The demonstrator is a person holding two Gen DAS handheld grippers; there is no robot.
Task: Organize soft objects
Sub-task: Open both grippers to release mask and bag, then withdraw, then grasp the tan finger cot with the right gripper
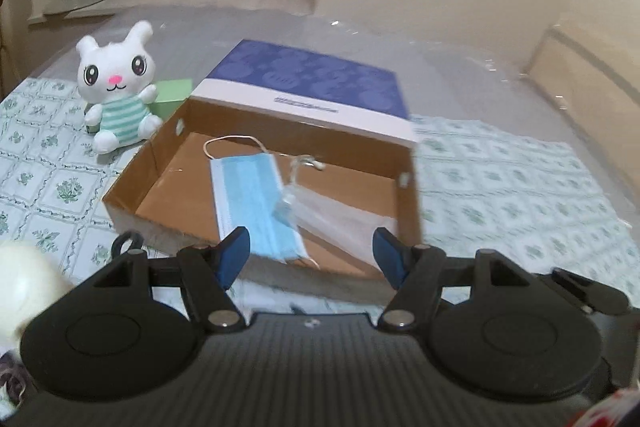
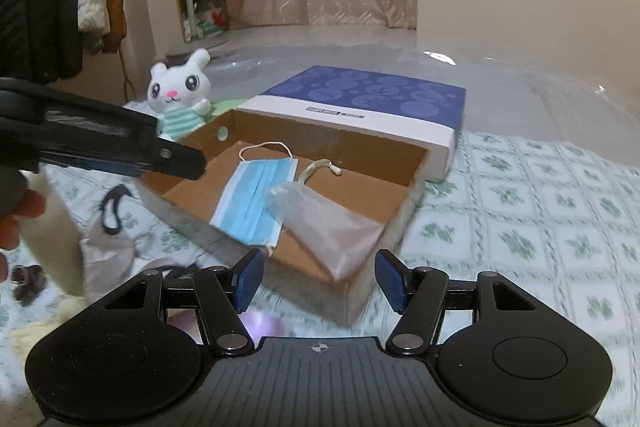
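An open cardboard box (image 1: 132, 187) (image 2: 360, 143) lies on the patterned cloth. In it are a blue face mask (image 1: 248, 199) (image 2: 256, 203) and, overlapping its right side, a translucent white mask or pouch (image 1: 340, 219) (image 2: 324, 223). My left gripper (image 1: 311, 251) hangs open just before the box's near wall with nothing between its fingers. My right gripper (image 2: 320, 277) is open too, empty, over the box's near corner. A white plush bunny (image 1: 118, 79) (image 2: 178, 95) sits to the left of the box. A grey mask with a black loop (image 2: 106, 251) lies on the cloth at the left.
The box's blue-patterned lid (image 1: 312, 75) (image 2: 372, 95) lies behind it. A green carton (image 1: 174, 93) stands behind the bunny. The left gripper's black body (image 2: 100, 139) and a hand (image 2: 16, 219) fill the right view's left side. A pale round object (image 1: 20, 279) sits at bottom left.
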